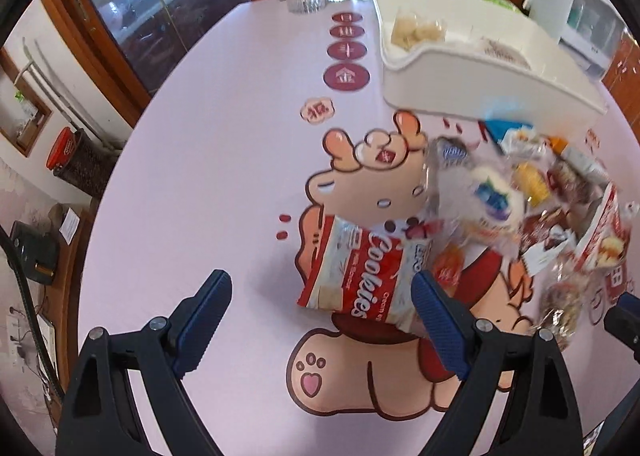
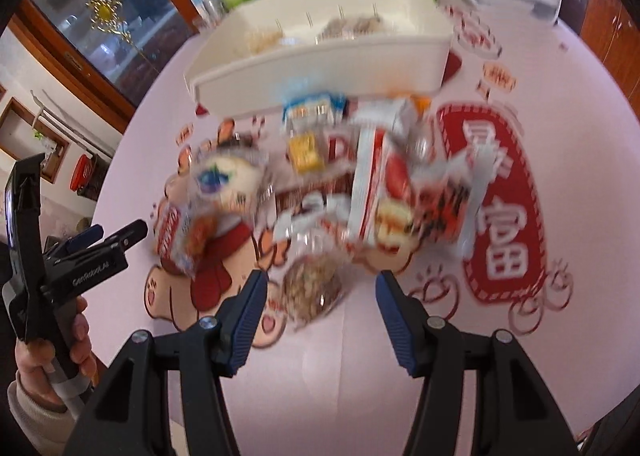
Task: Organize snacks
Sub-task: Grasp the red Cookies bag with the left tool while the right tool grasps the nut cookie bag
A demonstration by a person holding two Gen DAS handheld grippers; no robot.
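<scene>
The snack pile [image 2: 332, 191] lies mid-bench, just before the white tray [image 1: 472, 71] that stands toward the far edge. Nearest the left gripper [image 1: 320, 320], whose jaws stand wide with nothing between them, is the red-and-white cookies bag [image 1: 360, 276]: light, crinkly, slippery film with breakable contents, so I'd pinch it across its narrow middle, gently. The right gripper [image 2: 320, 320], part open and empty, hovers by a clear bag of brown bits [image 2: 312, 288]; soft, best taken at the gathered top
</scene>
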